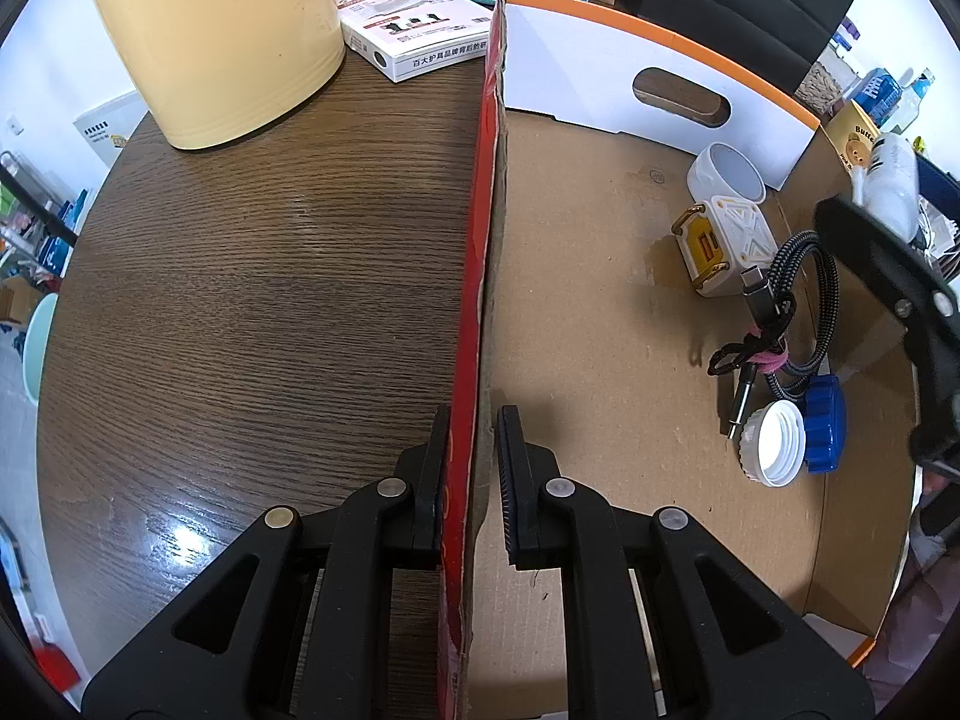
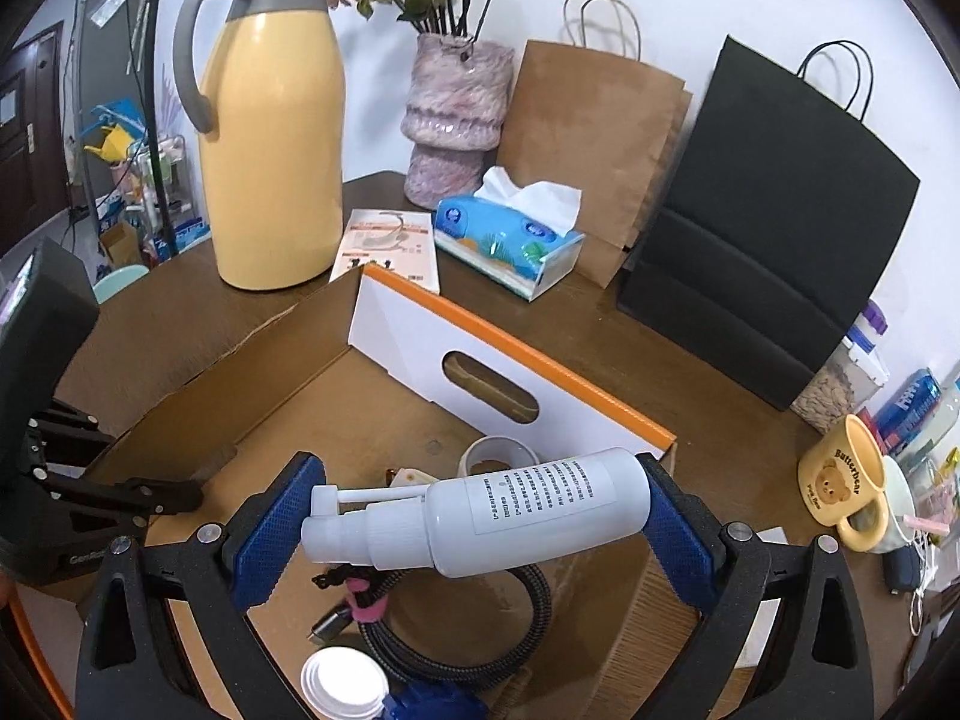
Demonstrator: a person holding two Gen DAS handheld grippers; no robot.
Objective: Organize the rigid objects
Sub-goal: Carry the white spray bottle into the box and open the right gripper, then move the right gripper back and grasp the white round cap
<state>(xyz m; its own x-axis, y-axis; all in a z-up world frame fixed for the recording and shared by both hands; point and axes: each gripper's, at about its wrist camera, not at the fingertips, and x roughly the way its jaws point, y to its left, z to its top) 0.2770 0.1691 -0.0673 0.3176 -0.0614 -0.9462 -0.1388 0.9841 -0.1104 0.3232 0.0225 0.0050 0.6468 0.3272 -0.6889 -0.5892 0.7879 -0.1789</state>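
Right gripper (image 2: pixel 474 525): blue pads pinch a white spray bottle (image 2: pixel 510 516) end to end, lying crosswise above the cardboard box (image 2: pixel 288 408). Left gripper (image 1: pixel 471 468): fingers clamped on the box's left wall (image 1: pixel 480 252). Box contents, right side: braided cable (image 1: pixel 798 312), white cap (image 1: pixel 771 441), blue cap (image 1: pixel 825 423), white-and-yellow charger (image 1: pixel 726 243), white ring (image 1: pixel 726 171). Far on the table (image 1: pixel 270 276): yellow jug (image 2: pixel 270 138), tissue pack (image 2: pixel 510 240).

Left wrist cam looks steeply down, right up close on the cardboard box (image 1: pixel 600 312) wall and the tabletop (image 1: pixel 252 276). Right wrist cam tilts forward over the box (image 2: pixel 336 384) toward the back wall. Both catch the yellow thermos (image 1: pixel 222 30) (image 2: pixel 276 138) and braided cable (image 1: pixel 804 312) (image 2: pixel 480 648).
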